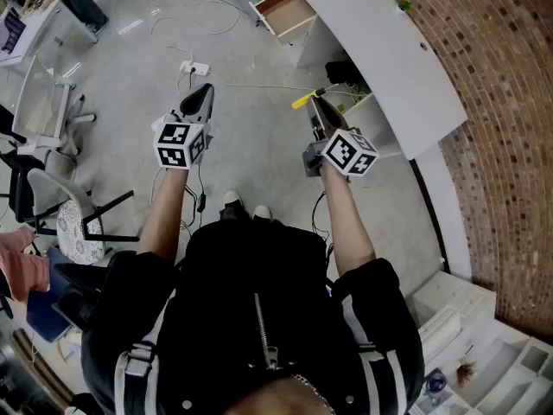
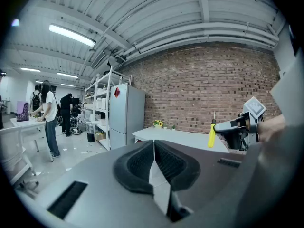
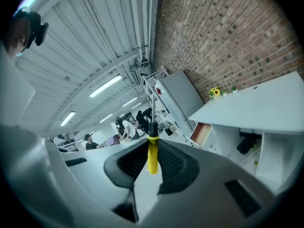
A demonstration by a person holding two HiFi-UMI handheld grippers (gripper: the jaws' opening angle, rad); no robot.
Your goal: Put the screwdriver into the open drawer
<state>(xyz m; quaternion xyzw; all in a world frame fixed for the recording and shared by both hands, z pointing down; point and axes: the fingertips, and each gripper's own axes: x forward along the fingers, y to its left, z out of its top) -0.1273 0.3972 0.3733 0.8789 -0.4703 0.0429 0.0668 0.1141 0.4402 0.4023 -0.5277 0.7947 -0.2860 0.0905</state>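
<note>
Now, the right gripper [image 3: 151,150] clamps the yellow screwdriver [image 3: 152,160] by its handle, shaft upright, while the left gripper [image 2: 153,156], at its 9 o'clock, is closed and empty. The open drawer [image 1: 289,11] lies well apart, toward 12 o'clock. The carry likely calls for a firm grip, then lowering the tool inside the drawer's walls before letting go.

Grey floor [image 1: 259,141] with a white power strip [image 1: 193,67] and loose cables [image 1: 259,86]
</note>
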